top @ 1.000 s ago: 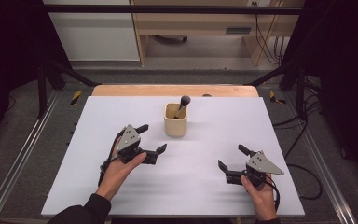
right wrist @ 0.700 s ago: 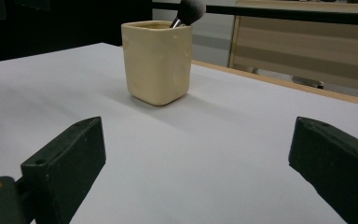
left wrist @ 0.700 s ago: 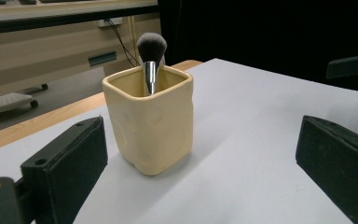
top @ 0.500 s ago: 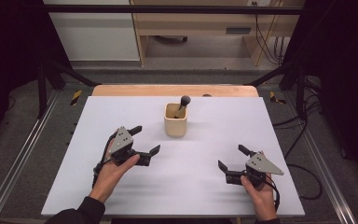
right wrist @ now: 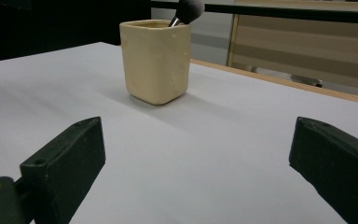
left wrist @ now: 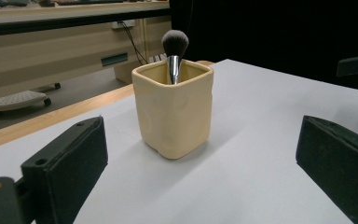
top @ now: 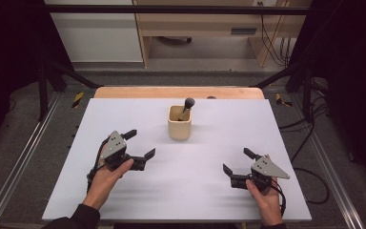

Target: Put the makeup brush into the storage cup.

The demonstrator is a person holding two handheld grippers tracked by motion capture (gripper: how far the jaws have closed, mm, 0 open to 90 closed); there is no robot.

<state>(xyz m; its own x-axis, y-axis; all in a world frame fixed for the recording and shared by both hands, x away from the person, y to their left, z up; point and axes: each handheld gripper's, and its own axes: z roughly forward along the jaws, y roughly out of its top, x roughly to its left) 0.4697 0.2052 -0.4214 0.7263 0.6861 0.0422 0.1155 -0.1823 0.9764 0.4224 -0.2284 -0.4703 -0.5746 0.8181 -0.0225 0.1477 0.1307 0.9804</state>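
Both the left gripper [top: 139, 145] and right gripper [top: 238, 162] held jaws wide, empty, facing a makeup brush [top: 187, 107] upright in a cream cup [top: 179, 127].

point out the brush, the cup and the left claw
brush [left wrist: 174, 43], left gripper view, on its dark bristle head
cup [top: 179, 128], high view, on its front wall
left claw [top: 139, 144], high view, midway between its fingertips

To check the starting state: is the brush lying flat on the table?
No, the brush stands in the yellow cup, its bristles pointing up above the rim.
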